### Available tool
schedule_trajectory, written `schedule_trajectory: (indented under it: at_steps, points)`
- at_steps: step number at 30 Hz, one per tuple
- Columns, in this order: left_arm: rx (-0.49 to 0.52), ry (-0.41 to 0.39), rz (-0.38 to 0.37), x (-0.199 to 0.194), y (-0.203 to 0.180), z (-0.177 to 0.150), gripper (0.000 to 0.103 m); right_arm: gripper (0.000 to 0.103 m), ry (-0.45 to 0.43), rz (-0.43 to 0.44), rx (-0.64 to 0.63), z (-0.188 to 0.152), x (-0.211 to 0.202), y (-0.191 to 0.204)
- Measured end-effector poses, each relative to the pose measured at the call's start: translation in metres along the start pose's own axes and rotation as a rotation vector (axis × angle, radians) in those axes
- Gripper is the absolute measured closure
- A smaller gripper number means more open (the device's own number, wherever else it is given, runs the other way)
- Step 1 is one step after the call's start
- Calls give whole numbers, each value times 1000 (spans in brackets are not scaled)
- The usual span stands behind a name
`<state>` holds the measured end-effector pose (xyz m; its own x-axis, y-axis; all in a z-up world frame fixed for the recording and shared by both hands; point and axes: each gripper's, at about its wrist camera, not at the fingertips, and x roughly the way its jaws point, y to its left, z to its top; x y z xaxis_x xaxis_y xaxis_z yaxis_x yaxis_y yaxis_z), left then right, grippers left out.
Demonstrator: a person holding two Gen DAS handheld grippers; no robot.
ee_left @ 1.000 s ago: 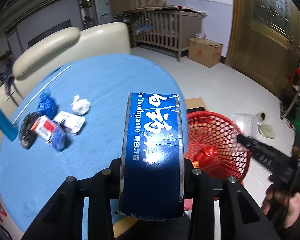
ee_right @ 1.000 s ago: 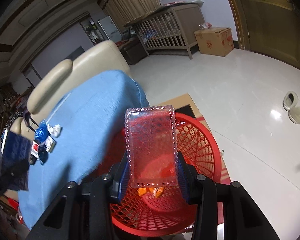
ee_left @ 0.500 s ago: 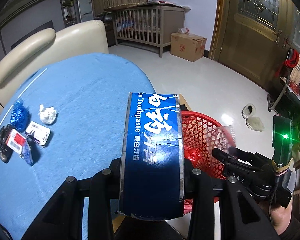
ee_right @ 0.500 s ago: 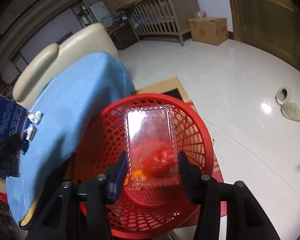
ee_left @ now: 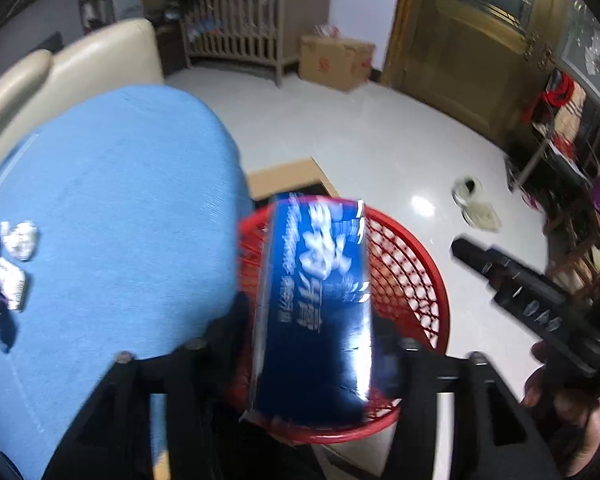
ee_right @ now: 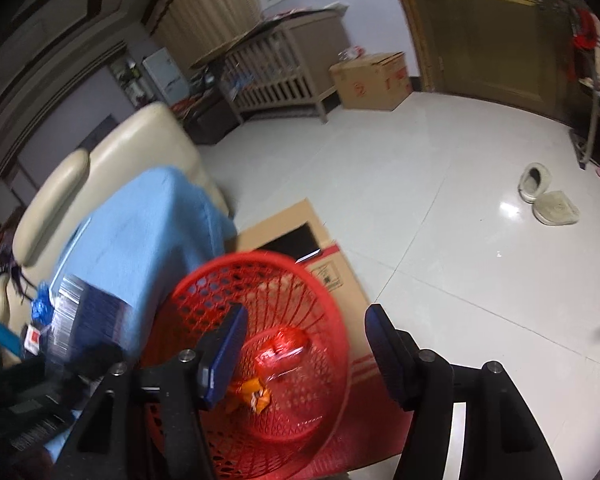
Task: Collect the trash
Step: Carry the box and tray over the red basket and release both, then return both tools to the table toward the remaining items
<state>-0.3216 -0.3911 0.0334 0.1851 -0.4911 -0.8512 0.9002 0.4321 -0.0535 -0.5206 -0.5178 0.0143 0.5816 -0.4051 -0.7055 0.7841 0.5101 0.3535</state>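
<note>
R gripper opened, clear tray gone

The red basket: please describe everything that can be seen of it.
The red basket is round, of glossy plastic lattice with a solid rim, open at the top. It stands on flat cardboard on the floor, close beside the blue-covered table. Red and orange wrappers lie at its bottom. The left hand-held gripper holds a blue toothpaste box above it.

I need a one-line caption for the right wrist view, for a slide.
Open right tongs above the red basket, which holds red and orange wrappers.
</note>
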Motion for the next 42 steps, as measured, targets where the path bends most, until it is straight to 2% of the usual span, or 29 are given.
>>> schedule_trajectory:
  at_steps: [5, 9, 15, 31, 36, 42]
  points:
    - [-44, -15, -12, -10, 15, -2, 38, 38, -23, -9, 2, 7, -12, 2]
    - [-116, -66, 18, -31, 44, -6, 34, 38, -22, 10, -23, 6, -13, 19]
    - [-233, -119, 92, -64, 96, -36, 33, 38, -11, 58, -97, -4, -12, 58]
    - [-593, -169, 261, -119, 235, -158, 32, 38, 124, 198, -431, -77, 0, 209]
    - [-687, -193, 286, -130, 269, -187, 32, 38, 175, 244, -542, -101, 6, 262]
    - [-758, -202, 286, -134, 297, -211, 32, 38, 236, 343, -579, -105, 31, 335]
